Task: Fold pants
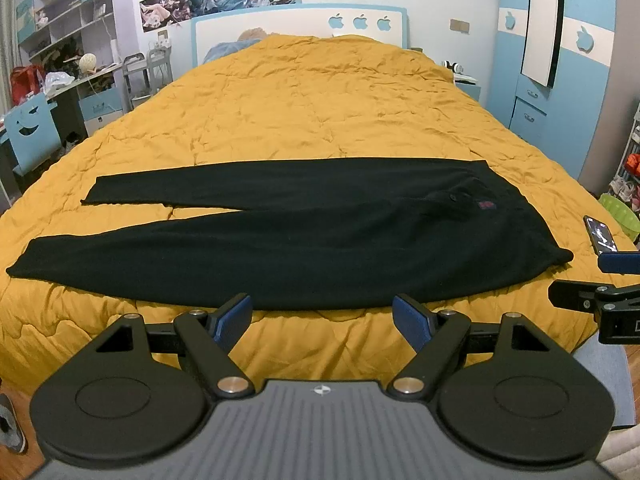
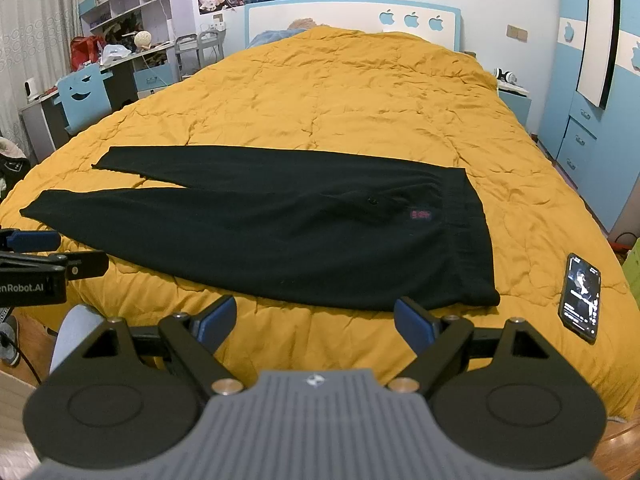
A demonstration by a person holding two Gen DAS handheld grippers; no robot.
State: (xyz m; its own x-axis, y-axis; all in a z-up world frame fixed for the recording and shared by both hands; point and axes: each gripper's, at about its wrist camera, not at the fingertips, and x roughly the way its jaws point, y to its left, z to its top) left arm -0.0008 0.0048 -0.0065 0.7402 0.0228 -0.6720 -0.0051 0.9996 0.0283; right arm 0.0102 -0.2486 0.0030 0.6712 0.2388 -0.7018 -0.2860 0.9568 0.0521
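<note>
Black pants (image 1: 304,240) (image 2: 280,224) lie flat across the near part of a bed with a yellow quilt (image 1: 312,112) (image 2: 340,96). Their waistband is at the right, and the two legs spread apart toward the left. A small red label (image 2: 421,215) marks the seat. My left gripper (image 1: 322,314) is open, hovering just short of the near leg's front edge. My right gripper (image 2: 314,314) is open too, in front of the waist corner, and nothing is between its blue pads. Each gripper shows at the other view's side edge.
A phone (image 2: 581,296) with a lit screen lies on the quilt right of the waistband. A desk, blue chair (image 2: 82,94) and shelves stand left of the bed. A blue wardrobe (image 2: 592,92) and a nightstand stand at the right. A green basin (image 1: 622,214) sits by the bed's right side.
</note>
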